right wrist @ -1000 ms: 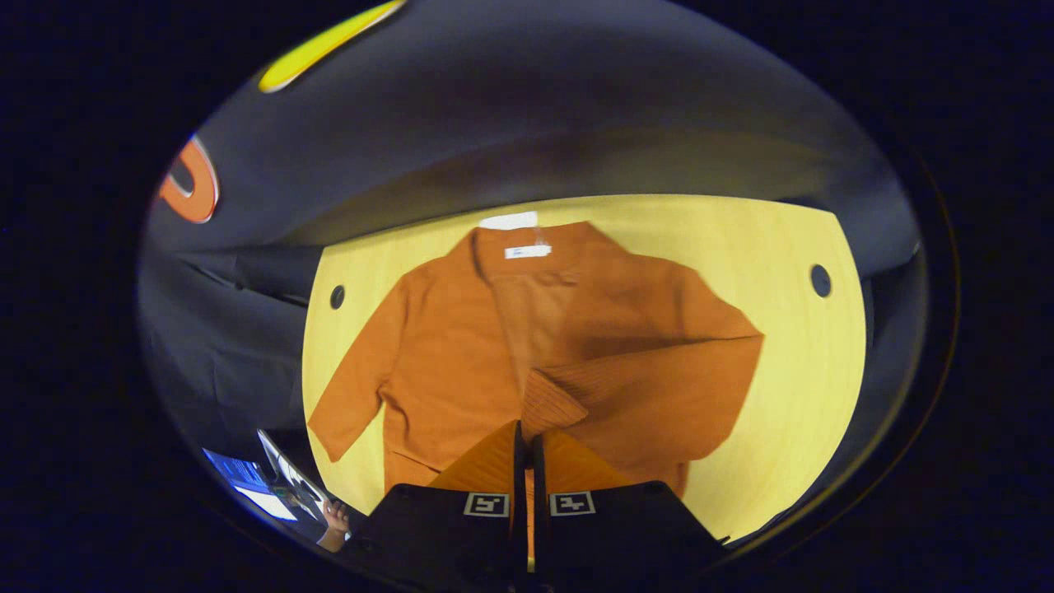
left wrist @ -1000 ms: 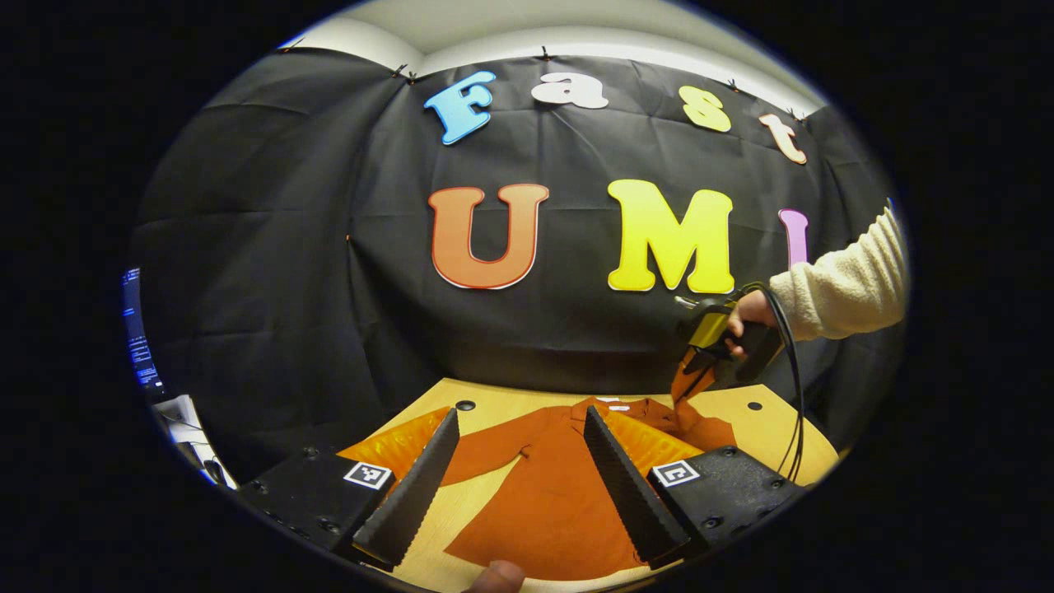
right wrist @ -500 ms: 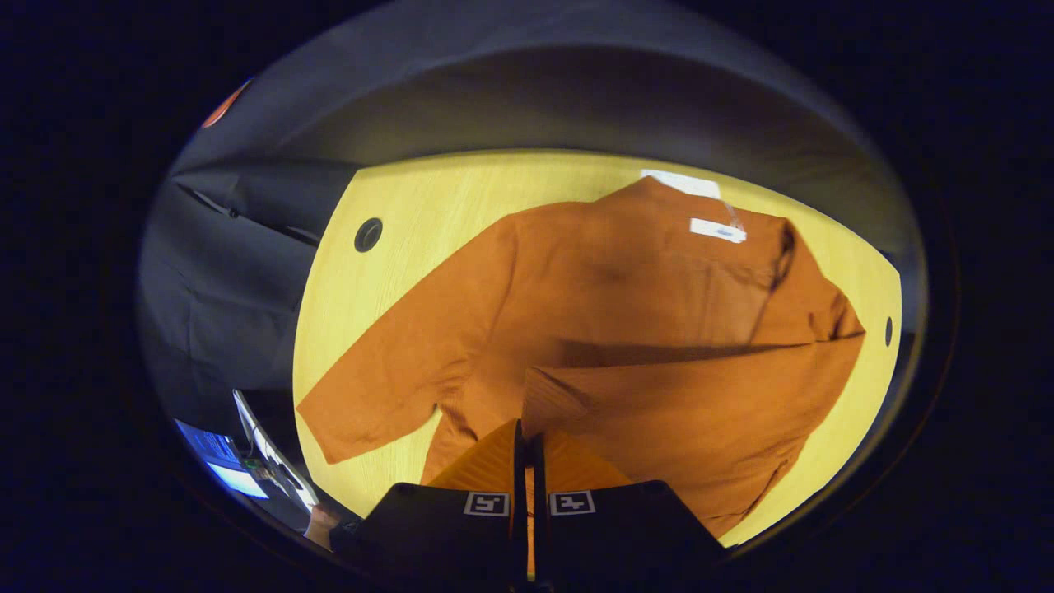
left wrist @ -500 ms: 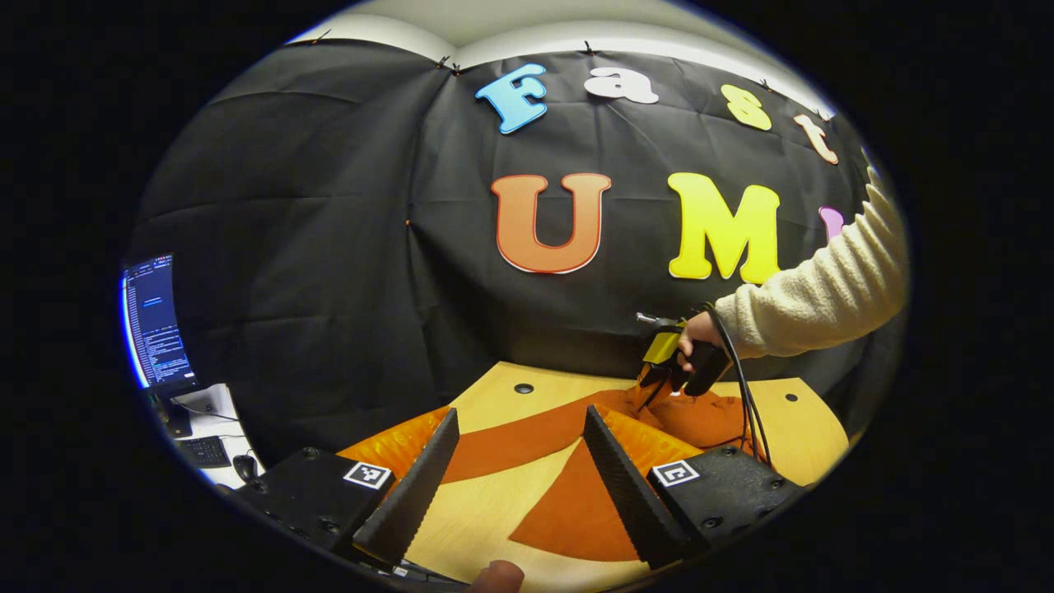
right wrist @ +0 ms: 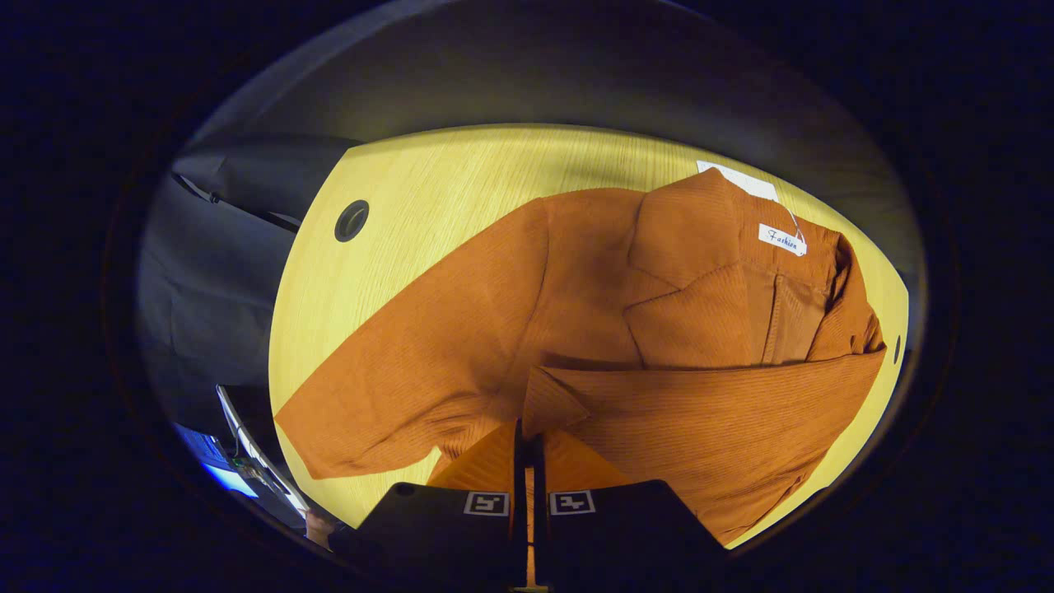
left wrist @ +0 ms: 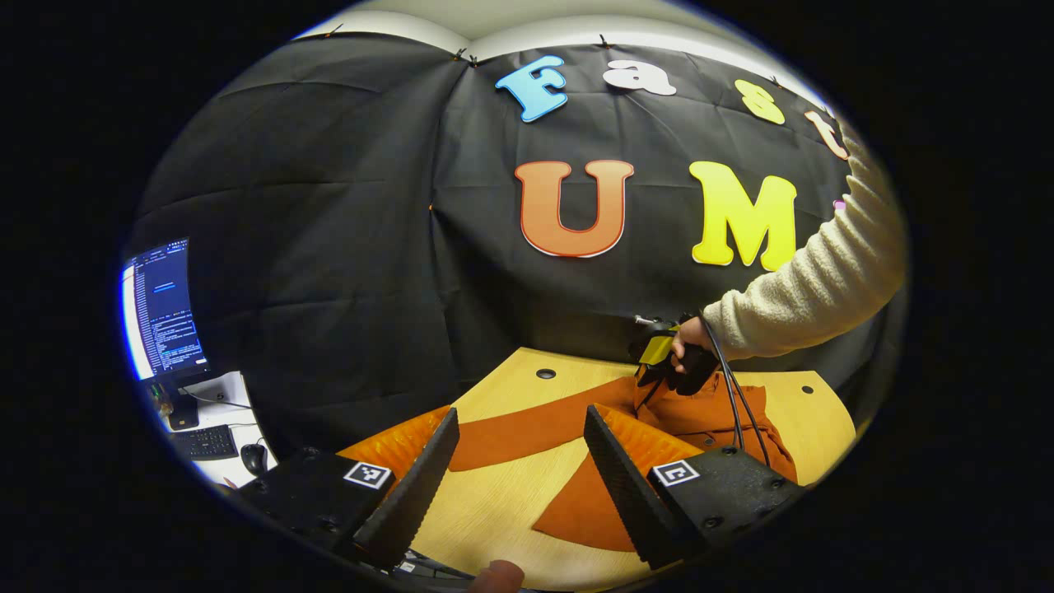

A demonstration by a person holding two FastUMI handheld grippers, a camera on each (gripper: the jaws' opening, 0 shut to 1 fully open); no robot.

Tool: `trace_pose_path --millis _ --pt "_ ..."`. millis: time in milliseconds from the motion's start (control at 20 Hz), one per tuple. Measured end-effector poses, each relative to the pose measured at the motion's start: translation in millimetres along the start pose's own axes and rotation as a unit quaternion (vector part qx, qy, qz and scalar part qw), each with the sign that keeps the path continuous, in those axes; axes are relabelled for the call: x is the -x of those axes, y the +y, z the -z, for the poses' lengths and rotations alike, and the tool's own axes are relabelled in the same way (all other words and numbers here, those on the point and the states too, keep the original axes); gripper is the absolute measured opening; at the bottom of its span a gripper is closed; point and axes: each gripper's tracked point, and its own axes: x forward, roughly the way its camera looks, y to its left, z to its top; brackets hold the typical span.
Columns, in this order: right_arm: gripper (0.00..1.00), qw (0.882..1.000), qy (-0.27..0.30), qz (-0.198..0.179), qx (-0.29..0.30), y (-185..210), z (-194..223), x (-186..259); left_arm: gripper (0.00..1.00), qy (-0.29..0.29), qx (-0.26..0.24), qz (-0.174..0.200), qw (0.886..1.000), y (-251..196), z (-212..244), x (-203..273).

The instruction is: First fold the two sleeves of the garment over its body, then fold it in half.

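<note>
An orange garment [right wrist: 576, 329] lies spread on the yellow wooden table [right wrist: 445, 198], collar and white label [right wrist: 782, 239] to the upper right. My right gripper [right wrist: 527, 424] is shut on the cuff of one sleeve [right wrist: 700, 403], which is drawn across the body. The other sleeve [right wrist: 370, 412] lies flat, reaching to the lower left. In the left gripper view that flat sleeve [left wrist: 527, 424] runs across the table beyond my left gripper [left wrist: 521, 414], which is open and holds nothing. Farther off, a hand in a cream sleeve [left wrist: 807, 280] holds the right gripper [left wrist: 655, 375] low over the garment.
A lit monitor [left wrist: 160, 309], a keyboard [left wrist: 204, 441] and a mouse [left wrist: 251, 457] are on a desk off to the left. The table has round holes [left wrist: 545, 373] [right wrist: 352, 220]. A black cable [left wrist: 733, 403] hangs from the right gripper.
The right gripper has carried the sleeve cuff farther across the garment's body and come lower over it. The left gripper has swung left and stays open.
</note>
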Motion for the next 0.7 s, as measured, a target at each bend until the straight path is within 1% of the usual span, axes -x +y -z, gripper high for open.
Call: trace_pose_path --millis 150,250,400,500,550,600,650,700 --pt "0.03 1.000 -0.007 -0.008 -0.013 8.1 -5.1 -8.1 0.99 0.009 0.008 -0.001 1.000 1.2 4.1 -5.4" --pt "0.04 0.999 -0.025 -0.005 -0.024 8.3 -15.8 -12.3 0.99 0.010 0.007 -0.002 1.000 4.7 7.2 -6.9" --pt "0.03 1.000 -0.023 0.003 -0.017 7.0 -14.1 -17.3 0.99 0.015 0.008 -0.005 1.000 6.8 8.7 -9.3" --pt "0.07 0.999 -0.028 0.003 -0.027 8.4 -14.9 -17.5 0.99 0.015 0.009 -0.003 1.000 7.5 8.8 -11.7" --pt "0.07 0.999 -0.029 -0.004 -0.033 11.1 -15.7 -15.0 0.99 0.013 0.009 -0.002 1.000 6.3 8.2 -13.4" --pt "0.05 0.999 -0.033 -0.013 -0.038 15.5 -15.4 -14.1 0.99 0.013 0.009 0.000 1.000 5.6 9.6 -14.5" --pt "0.16 0.998 -0.037 -0.026 -0.039 21.2 -18.5 -7.8 0.99 0.015 0.009 0.003 1.000 4.8 10.1 -15.0" --pt "0.30 0.998 -0.042 -0.029 -0.035 21.9 -19.9 -2.5 0.99 0.014 0.008 0.004 1.000 5.7 10.3 -15.3"
